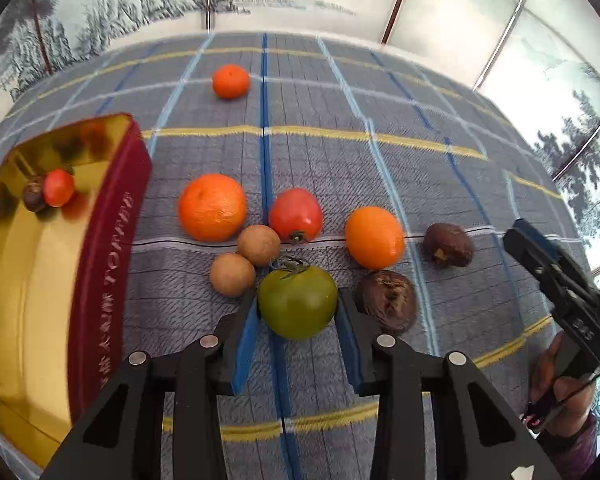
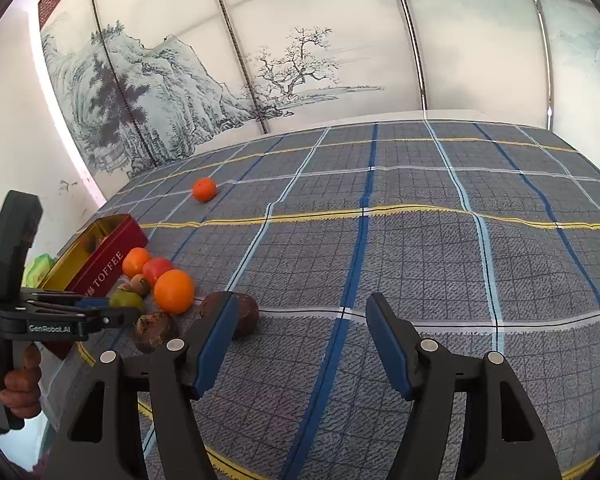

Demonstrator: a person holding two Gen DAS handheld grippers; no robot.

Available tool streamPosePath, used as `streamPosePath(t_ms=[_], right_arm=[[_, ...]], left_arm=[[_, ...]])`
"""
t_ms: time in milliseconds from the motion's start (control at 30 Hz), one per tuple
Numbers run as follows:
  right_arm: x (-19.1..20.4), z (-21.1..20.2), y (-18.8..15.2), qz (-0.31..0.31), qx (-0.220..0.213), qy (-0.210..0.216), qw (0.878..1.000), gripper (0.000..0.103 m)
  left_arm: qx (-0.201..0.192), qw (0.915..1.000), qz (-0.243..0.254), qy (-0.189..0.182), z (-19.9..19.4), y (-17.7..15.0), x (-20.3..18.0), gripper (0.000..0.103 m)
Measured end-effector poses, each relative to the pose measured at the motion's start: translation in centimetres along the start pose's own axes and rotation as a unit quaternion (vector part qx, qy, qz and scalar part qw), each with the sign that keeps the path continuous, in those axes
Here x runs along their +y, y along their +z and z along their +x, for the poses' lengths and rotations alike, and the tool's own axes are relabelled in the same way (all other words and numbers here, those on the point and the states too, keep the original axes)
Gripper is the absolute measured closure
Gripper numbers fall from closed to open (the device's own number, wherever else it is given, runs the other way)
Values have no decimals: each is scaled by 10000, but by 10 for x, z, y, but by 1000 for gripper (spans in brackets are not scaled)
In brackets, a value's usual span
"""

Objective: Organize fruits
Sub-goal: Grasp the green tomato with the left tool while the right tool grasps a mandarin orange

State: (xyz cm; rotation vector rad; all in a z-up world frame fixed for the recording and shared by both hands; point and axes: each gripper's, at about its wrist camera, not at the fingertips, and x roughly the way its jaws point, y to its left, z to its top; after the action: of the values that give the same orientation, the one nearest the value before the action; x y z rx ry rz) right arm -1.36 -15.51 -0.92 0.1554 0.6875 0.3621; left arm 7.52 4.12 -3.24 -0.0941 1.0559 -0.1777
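A plaid tablecloth (image 2: pixel 419 240) in grey, blue and yellow covered the table, with a painted landscape screen (image 2: pixel 180 92) standing behind it. At the cloth's left edge sat a red toffee tin (image 1: pixel 104 264) with a gold interior, holding a small red tomato (image 1: pixel 58 187) touching a dark fruit (image 1: pixel 34 196). The left gripper (image 1: pixel 298 312) had its blue-padded jaws closed around a green tomato (image 1: pixel 298 302) that rested on the cloth, both pads touching its sides. The right gripper (image 2: pixel 300 344) hovered over bare cloth with its jaws spread wide and nothing between them. Just beyond the green tomato lay a large orange (image 1: pixel 212 207), a second orange (image 1: pixel 373 237), a red tomato (image 1: pixel 296 214), two dark wrinkled fruits (image 1: pixel 385 300) and two tan longans (image 1: pixel 258 245) touching each other. A lone mandarin (image 1: pixel 230 81) sat well apart near the far edge.
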Motion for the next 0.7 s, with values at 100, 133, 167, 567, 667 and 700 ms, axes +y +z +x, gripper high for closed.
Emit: streamPosePath(t_ms=[100,133,167,567,667,700], right_arm=[[0,-1,0,-25,24,141,9999,36],[1,-1,1,-71,81,215,9997,36],[5,-1,3,-126,124,281,9994,36],[100,51,27,-1429,1167,1150,9761,36],[107,68,28,-1509,1396,1144,9719,38],[109,75,28,-1542,1479,1072,9710,40]], left_arm=[[-226,9997,-3,-82,-22,-7,1,70],[-257,9996,-12,-131,-28,-9,2,70],[-275,9994,-24,-196,-35,-12,3,70],[-485,9984,-20,-278,-80,-30,10,70],[-560,9981,15,-260,-87,-31,11,70],[-575,9980,17,-264,-89,-31,11,70]])
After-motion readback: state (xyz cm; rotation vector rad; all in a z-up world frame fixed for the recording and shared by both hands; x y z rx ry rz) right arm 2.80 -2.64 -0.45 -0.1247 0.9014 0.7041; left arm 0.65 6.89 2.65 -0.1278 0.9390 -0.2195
